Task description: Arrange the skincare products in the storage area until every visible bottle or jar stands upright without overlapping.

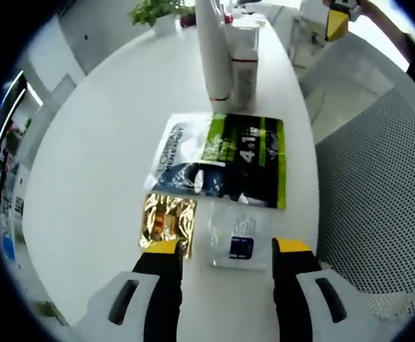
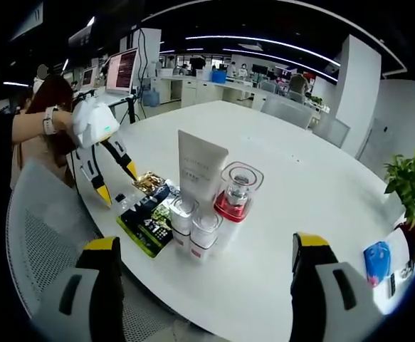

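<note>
Left gripper view looks down along my left claw (image 1: 225,249), whose yellow-tipped jaws stand spread apart with nothing between them, hovering over the white bench (image 1: 93,157). Just ahead of the left jaw lies a gold foil sachet (image 1: 168,219), flat on the bench, and just ahead of the right jaw lies a clear sachet with a dark blue label (image 1: 240,242); the two sit side by side, close but not overlapping as far as I can tell. Beyond them lie a blue-and-white sachet (image 1: 182,160) and a black-and-green sachet (image 1: 253,158), both flat, the second overlapping the edge of the first. Farther along stands a tall white tube (image 1: 213,50), upright on its cap, with a white box (image 1: 244,60) just beside it. A potted plant (image 1: 154,13) sits at the far end of the bench. In the right gripper view, my right claw (image 2: 206,251) is likewise spread wide and empty, well back from the cluster. From this side the tube (image 2: 200,167) stands upright, a round red-based bottle with a clear cap (image 2: 237,191) stands just beside it, and two small white jars (image 2: 193,221) stand in front, touching or nearly so. The flat sachets (image 2: 149,210) lie beside the jars, and my left claw (image 2: 118,182) hangs over them, held by a hand (image 2: 65,121). A mesh chair (image 2: 43,242) stands by the bench edge.
</note>
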### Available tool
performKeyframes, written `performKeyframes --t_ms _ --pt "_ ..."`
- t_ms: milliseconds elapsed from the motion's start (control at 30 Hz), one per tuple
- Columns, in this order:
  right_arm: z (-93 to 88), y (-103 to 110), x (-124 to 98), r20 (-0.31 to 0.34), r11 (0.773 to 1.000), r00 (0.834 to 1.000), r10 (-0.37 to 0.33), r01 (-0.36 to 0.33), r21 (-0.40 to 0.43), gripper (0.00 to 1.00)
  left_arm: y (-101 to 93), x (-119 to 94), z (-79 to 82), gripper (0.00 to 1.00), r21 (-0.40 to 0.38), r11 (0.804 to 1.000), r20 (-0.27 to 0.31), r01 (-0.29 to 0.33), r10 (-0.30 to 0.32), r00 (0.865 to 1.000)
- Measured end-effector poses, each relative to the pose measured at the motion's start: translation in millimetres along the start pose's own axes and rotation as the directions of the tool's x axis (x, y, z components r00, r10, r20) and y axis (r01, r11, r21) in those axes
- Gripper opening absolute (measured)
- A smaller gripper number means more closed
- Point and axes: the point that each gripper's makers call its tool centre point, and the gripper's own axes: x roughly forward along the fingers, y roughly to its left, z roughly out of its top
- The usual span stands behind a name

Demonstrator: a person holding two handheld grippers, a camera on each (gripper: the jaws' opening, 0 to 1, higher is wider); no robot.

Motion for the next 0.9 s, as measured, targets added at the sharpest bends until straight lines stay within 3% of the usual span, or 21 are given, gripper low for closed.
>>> performKeyframes --t_ms 133,300,467,567,900 --pt "2.4 1 -1 0.01 1.0 1.0 0.004 -0.004 -0.002 1.0 4.7 -13 11.0 0.52 -0.061 0.997 0.064 -0.036 0.04 0.997" --pt "3.1 2 -3 0.018 1.0 1.0 0.006 -0.006 0.0 1.0 8.6 -33 26.1 0.59 -0.133 0.987 0.155 -0.09 0.11 0.982" --pt "3.9 4 -6 0.023 1.0 1.0 0.006 -0.006 -0.005 1.0 8.7 -43 28.8 0.76 -0.183 0.976 0.179 -0.121 0.154 0.972" --pt "4.8 5 -7 0.028 1.0 1.0 0.007 -0.007 -0.006 1.0 10.0 -47 25.8 0.77 -0.194 0.97 0.171 -0.145 0.178 0.969" --pt "8.8 9 -13 0.051 1.0 0.999 0.012 -0.012 -0.003 1.0 15.6 -80 28.6 0.84 -0.329 0.917 0.238 -0.224 0.31 0.92"
